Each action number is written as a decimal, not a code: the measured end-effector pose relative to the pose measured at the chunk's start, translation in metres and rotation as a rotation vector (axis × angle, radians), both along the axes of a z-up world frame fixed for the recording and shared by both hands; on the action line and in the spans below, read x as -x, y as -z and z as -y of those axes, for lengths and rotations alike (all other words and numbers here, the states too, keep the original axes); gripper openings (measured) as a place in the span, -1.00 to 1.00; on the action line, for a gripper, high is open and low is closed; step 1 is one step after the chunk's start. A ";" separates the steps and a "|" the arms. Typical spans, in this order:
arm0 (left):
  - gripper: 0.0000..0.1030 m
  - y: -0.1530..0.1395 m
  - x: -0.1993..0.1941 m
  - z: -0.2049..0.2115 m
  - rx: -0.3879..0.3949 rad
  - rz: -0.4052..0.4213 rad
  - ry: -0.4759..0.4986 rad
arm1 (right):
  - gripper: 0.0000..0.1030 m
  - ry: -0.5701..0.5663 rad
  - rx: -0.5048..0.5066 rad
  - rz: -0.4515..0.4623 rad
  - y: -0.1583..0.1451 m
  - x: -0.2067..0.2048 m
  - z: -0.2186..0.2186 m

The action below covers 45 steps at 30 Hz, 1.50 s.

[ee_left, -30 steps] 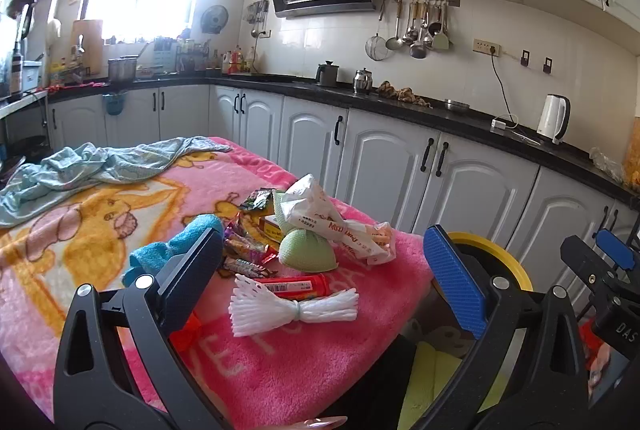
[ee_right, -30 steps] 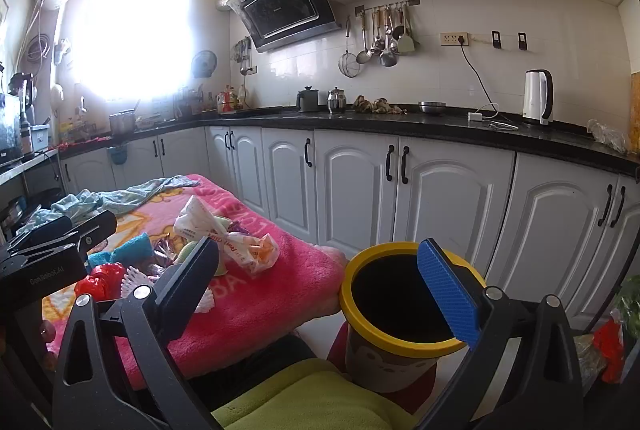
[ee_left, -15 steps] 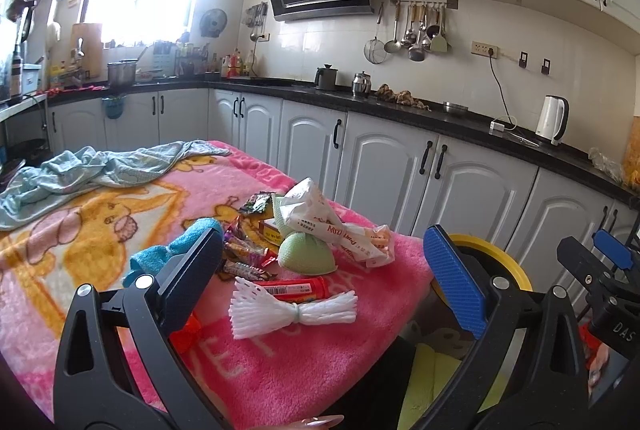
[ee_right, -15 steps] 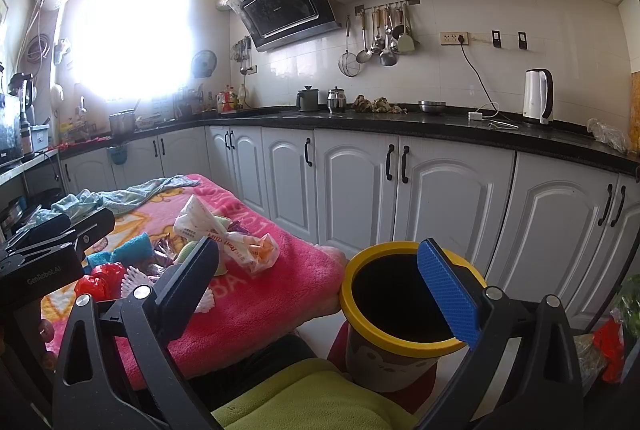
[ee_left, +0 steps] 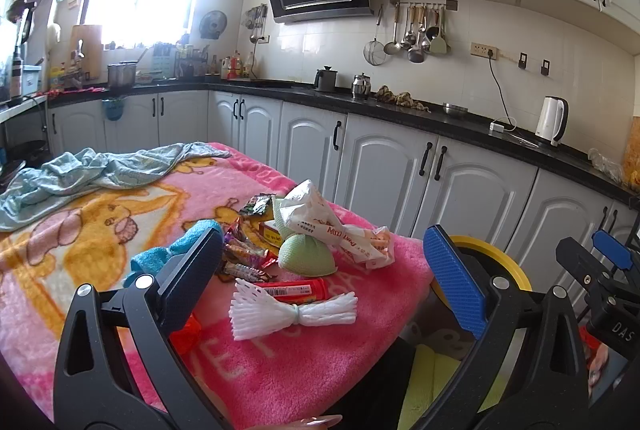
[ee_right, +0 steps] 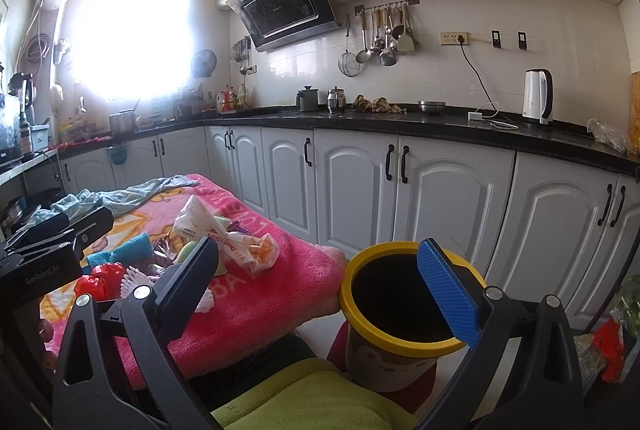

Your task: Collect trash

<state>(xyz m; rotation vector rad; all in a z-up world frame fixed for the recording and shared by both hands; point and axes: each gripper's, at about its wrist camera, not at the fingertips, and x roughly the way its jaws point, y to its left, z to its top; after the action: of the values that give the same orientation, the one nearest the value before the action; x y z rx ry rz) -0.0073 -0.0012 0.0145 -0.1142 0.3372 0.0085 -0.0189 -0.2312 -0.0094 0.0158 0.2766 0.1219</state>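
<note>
Two claws are up over the edge of the pink blanket [ee_left: 80, 230], and both stand wide with nothing between their blue pads. The left gripper [ee_left: 320, 278] hangs above the heap of trash: right between its fingers lie a white foam net sleeve [ee_left: 292, 314] tied at the middle and, touching its far side, a red tube [ee_left: 298, 290]. A little farther ahead sit a green mesh pouch [ee_left: 307, 260] and a crumpled white printed bag [ee_left: 332, 226], with shiny candy wrappers [ee_left: 244, 258] beside the left finger and a blue cloth [ee_left: 168, 254] partly behind it. A crinkled red wrapper [ee_left: 188, 334] peeks out under that same finger.

The right gripper [ee_right: 320, 286] is off the blanket's corner, and the yellow-rimmed bin [ee_right: 400, 310] stands on the floor just ahead, its mouth partly behind the right finger. The trash pile lies ahead and left of this claw, well apart from the bin.

A pale blue garment [ee_left: 100, 170] is bunched at the far end of the blanket.
</note>
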 end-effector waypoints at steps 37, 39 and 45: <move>0.79 0.008 -0.001 -0.135 0.172 -0.109 -0.308 | 0.88 -0.531 0.210 -0.176 0.014 -0.029 -0.102; 0.79 0.012 -0.001 -0.144 0.185 -0.126 -0.321 | 0.88 -0.572 0.225 -0.191 0.019 -0.035 -0.115; 0.79 0.031 -0.009 -0.167 0.229 -0.210 -0.333 | 0.88 -0.672 0.312 -0.264 0.044 -0.062 -0.157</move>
<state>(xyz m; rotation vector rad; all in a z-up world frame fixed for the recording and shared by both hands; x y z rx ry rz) 0.0019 0.1661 -0.0170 -0.3979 0.5250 0.3140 0.0426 -0.0744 -0.0532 -0.3760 0.5556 0.7465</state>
